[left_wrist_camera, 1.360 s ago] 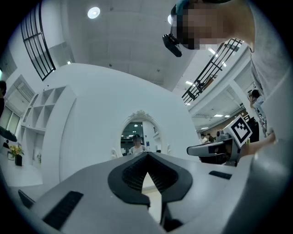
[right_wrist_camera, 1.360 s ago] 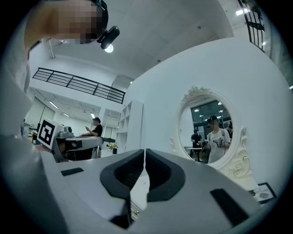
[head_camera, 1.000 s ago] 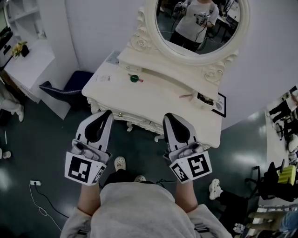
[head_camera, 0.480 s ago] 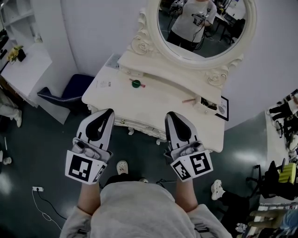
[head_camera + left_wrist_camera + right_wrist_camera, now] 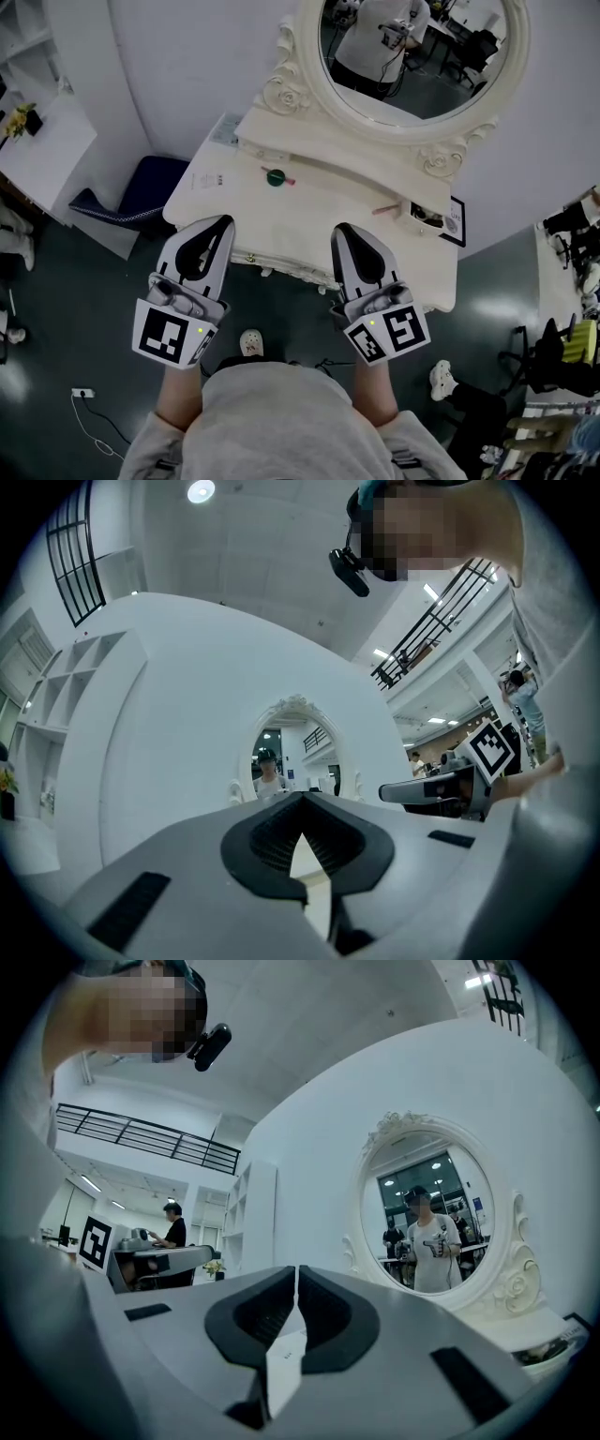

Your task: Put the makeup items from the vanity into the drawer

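Found left gripper and right gripper side by side at the front edge of the vanity, pointing at it roughly level. Read both as clenched, with nothing between the jaws in either gripper view. Judged as approach posture: closed and empty since no item picked up yet, drawer not yet opened.

Located makeup on the vanity top:
- green round item, left of centre near the back ledge
- pink stick, right of centre
- small dish of dark bits just beyond the stick, contents too small to name

Noted also a sheet at the vanity's left end, a framed card at its right end, and the mirror along its back.

Took the drawer to be the front panel below the top, between the two grippers — probably shut, though foreshortened here.

Checked room: open floor in front of the vanity for pulling the drawer out; blue seat left of the vanity, apart from it; wall behind. Marked the carved front edge and overhanging top as spots to clear when reaching in.
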A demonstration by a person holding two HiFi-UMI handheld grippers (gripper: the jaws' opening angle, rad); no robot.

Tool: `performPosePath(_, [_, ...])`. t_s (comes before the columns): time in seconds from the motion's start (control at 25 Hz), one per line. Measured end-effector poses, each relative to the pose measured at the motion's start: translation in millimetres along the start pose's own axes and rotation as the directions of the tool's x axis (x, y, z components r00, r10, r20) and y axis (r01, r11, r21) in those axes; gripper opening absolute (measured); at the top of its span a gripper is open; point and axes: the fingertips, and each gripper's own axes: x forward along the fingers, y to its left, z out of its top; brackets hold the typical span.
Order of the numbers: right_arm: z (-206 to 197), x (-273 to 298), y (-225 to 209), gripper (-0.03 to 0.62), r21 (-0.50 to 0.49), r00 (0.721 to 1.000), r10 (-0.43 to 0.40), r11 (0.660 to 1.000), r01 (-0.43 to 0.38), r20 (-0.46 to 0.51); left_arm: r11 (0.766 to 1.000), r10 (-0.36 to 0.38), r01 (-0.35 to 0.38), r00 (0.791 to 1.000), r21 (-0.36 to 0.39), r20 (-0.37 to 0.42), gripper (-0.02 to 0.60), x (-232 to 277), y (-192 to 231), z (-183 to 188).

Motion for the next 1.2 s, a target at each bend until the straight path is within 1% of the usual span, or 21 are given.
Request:
performPosePath(0.04, [-1,3,-1,0.026,0.002,1.0,-0.003,1.0,0.003,0.0,1.0,-0.007,0.007,1.0,-0.001,-0.007,0.011,2,2,-3])
performPosePath(0.16, [-4,11,-4,0.026,0.003,1.0,-0.016,1.0,0.016,-0.003,1.0,-0.015,0.016,1.0,-0.008,0.021,0.011,12,9,-1])
performPosePath(0.24, [-5,15,-4,0.026,0.002,1.0,-0.027,1.0,0.027,-0.004,1.0,-0.026,0.027,0.999,-0.013,0.025,0.011,15,14,-3])
performPosePath(0.32, [-8,17,-4,0.026,0.002,0.999,-0.039,0.999,0.039,-0.008,0.999,-0.04,0.041,0.999,-0.018,0.021,0.011,17,17,-6])
performPosePath(0.44, [-11,20,-3,0.026,0.005,0.998,-0.06,0.998,0.06,-0.011,0.997,-0.07,0.07,0.998,-0.018,-0.007,0.011,18,21,-16])
performPosePath(0.56, [-15,22,-2,0.026,-0.001,0.997,-0.079,0.997,0.079,-0.016,0.996,-0.089,0.089,0.996,-0.025,-0.004,0.011,22,25,-19])
performPosePath(0.64, [-16,22,-1,0.026,-0.004,0.996,-0.087,0.996,0.087,-0.021,0.995,-0.098,0.098,0.995,-0.029,0.018,0.011,27,26,-16])
performPosePath(0.76, [-17,21,-3,0.026,-0.009,0.995,-0.099,0.995,0.098,-0.026,0.992,-0.126,0.126,0.992,-0.027,0.007,0.011,32,24,-19])
performPosePath(0.92, [-17,25,-10,0.026,-0.013,0.994,-0.109,0.994,0.109,-0.03,0.99,-0.133,0.134,0.99,-0.032,0.043,0.011,43,25,-14])
performPosePath(1.2, [-24,50,-24,0.026,-0.003,0.994,-0.095,0.996,0.095,-0.047,0.992,-0.118,0.12,0.992,-0.04,0.032,0.011,62,40,-23])
